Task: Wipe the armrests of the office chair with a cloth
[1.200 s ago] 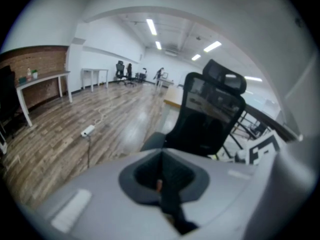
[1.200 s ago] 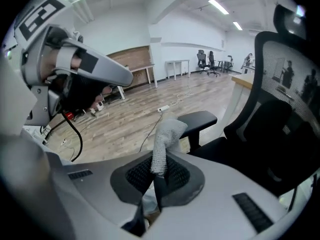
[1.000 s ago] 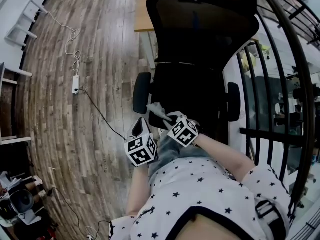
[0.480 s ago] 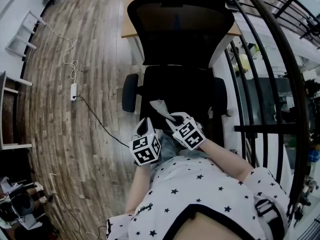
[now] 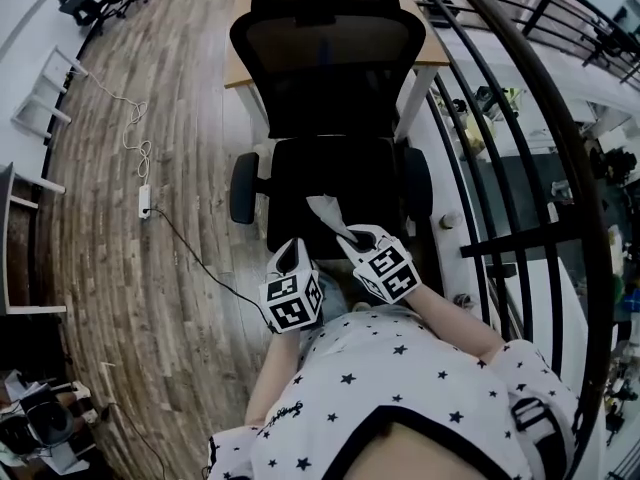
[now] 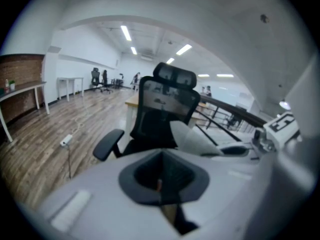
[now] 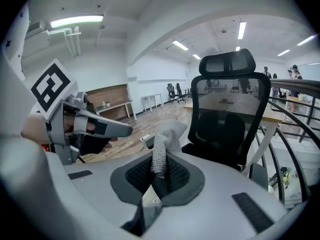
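Upright, cloth [image 7: 166, 136], pinched in right tool [image 7: 156, 178]

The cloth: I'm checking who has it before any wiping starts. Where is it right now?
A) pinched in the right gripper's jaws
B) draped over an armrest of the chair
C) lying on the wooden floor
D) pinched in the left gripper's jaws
A: the right gripper view shows the cloth sticking up from between the shut jaws of the right gripper, while the left gripper has its jaws together on nothing.
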{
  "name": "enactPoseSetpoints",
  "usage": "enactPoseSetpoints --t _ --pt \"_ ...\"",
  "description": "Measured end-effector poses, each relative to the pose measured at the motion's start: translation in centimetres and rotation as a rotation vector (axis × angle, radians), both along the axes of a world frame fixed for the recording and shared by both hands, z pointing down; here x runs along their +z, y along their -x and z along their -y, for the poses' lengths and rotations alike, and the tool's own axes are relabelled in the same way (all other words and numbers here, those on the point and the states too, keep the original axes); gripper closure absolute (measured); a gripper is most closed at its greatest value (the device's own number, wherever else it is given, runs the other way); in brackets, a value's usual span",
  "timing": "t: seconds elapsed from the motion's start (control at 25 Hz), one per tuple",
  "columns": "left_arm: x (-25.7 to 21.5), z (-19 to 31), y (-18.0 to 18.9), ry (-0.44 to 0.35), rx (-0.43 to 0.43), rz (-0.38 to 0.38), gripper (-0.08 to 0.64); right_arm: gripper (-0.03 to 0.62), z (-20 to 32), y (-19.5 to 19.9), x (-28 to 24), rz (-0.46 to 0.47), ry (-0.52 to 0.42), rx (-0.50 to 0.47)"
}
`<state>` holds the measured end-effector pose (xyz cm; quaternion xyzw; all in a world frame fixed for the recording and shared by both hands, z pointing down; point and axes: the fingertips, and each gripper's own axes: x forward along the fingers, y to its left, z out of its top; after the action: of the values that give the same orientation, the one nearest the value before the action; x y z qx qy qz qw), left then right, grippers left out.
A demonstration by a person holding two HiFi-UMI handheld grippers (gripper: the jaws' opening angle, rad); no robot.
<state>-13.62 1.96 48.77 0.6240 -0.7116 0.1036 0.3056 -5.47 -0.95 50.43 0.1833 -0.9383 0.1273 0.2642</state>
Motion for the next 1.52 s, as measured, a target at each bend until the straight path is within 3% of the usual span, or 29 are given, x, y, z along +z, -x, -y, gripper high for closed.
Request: enactPoseSetpoints --t 0.68,1.52 --pt "-0.4 -5.1 -7.5 -0.047 0.079 0.007 0.554 0.561 -4.6 -8.2 -2.3 0.093 -0.062 0.119" --pt "0.2 -8.6 -9.5 -0.050 0.065 0.006 0.554 0.563 -7.5 -11.0 -2.3 0.114 -0.083 0.118"
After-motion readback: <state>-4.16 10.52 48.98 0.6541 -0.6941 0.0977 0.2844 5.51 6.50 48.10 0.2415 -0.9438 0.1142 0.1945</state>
